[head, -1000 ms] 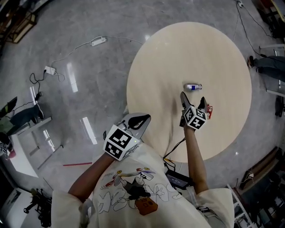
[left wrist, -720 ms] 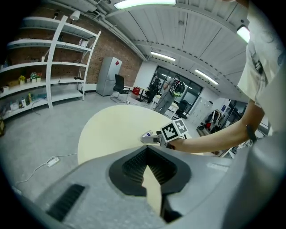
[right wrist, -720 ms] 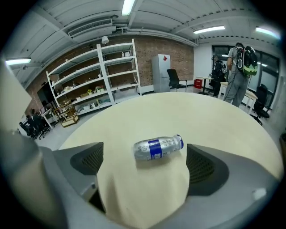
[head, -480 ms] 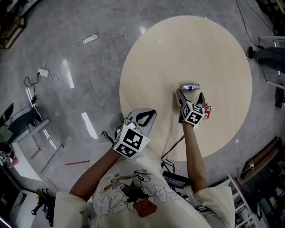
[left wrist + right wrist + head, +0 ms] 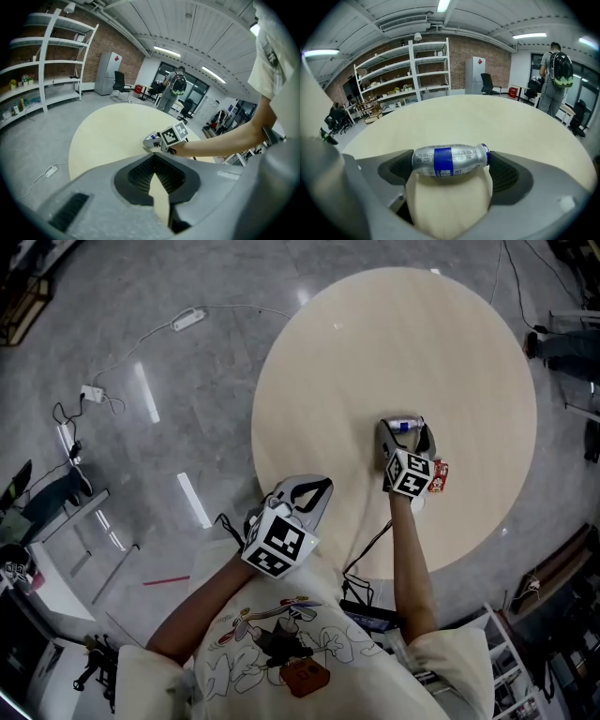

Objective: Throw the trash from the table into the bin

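The bottle (image 5: 450, 161) lies on its side on the table (image 5: 497, 117), a silver one with a blue band. In the head view it sits right of the table's centre. Its long axis runs left to right, straight across from one jaw to the other, with the cap pointing right.

A second ago the right gripper (image 5: 452, 171) stood on the near side of the bottle (image 5: 403, 425), short of it. Now it has come forward and down, so the bottle sits between its pads. The jaws have just been closing from their widest and are still wide, one pad at the base and one at the cap. The cap looks to be at the right pad, but a firm squeeze is not yet evident. My reading: the pick-up is about to be made, end to end along the length, a hold that could let a round bottle swivel.

Just right of the right gripper (image 5: 405, 432) lies a small red packet (image 5: 439, 474), likely more trash.

The left gripper (image 5: 154, 157) has moved in to the near-left edge of the table (image 5: 375, 343) – jaws fully together, nothing in them. No bin shows in any view.
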Demonstrator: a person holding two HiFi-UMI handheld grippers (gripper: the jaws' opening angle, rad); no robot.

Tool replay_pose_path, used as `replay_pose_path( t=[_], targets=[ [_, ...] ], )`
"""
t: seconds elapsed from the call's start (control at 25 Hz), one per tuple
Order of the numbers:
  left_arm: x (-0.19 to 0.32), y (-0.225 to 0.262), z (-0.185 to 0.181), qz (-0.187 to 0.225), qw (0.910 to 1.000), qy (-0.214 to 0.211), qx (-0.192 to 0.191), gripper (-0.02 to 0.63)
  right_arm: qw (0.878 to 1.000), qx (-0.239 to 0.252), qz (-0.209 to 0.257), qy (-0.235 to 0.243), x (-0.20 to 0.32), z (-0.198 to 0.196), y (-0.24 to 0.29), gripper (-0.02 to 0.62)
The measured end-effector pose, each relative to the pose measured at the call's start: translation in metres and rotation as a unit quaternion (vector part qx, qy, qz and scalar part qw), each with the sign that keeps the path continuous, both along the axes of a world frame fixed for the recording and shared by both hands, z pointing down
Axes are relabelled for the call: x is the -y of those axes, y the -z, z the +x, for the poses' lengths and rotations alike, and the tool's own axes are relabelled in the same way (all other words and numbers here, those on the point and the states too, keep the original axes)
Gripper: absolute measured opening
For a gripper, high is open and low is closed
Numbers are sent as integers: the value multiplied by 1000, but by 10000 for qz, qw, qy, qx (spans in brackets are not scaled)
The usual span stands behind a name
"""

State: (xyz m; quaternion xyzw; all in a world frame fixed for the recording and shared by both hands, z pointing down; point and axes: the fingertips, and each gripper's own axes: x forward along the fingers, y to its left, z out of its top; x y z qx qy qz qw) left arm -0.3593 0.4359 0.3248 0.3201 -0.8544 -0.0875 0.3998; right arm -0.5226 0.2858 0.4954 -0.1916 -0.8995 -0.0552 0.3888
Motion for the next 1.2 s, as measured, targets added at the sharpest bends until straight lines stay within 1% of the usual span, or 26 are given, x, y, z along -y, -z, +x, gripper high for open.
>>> replay_pose_path(
  t=[0.2, 0.4, 0.52, 0.68, 0.84, 1.08, 1.2],
  targets=[
    [-5, 2, 1, 85, 9999, 70, 20, 6, 9999, -31, 129, 34, 0, 8, 7, 503],
    [-6, 8, 8, 163, 9998, 31, 102, 6, 9997, 11, 11, 252, -20, 24, 27, 500],
    [-9, 6, 15, 26, 10000, -12, 14, 6, 9995, -110, -86, 281, -33, 37, 31, 500],
    [-14, 11, 25, 99, 9999, -74, -17, 6, 9989, -27, -150, 435, -49, 56, 47, 500],
    [-21, 7, 42, 52, 9996, -183, -186, 6, 9974, -139, -472, 523, -76, 86, 60, 500],
    [-27, 16, 58, 185, 9988, -444, -126, 6, 9929, -191, -820, 837, -123, 143, 84, 500],
    [-28, 18, 68, 318, 9982, -491, -163, 6, 9920, -287, -971, 759, -129, 174, 94, 500]
  ],
)
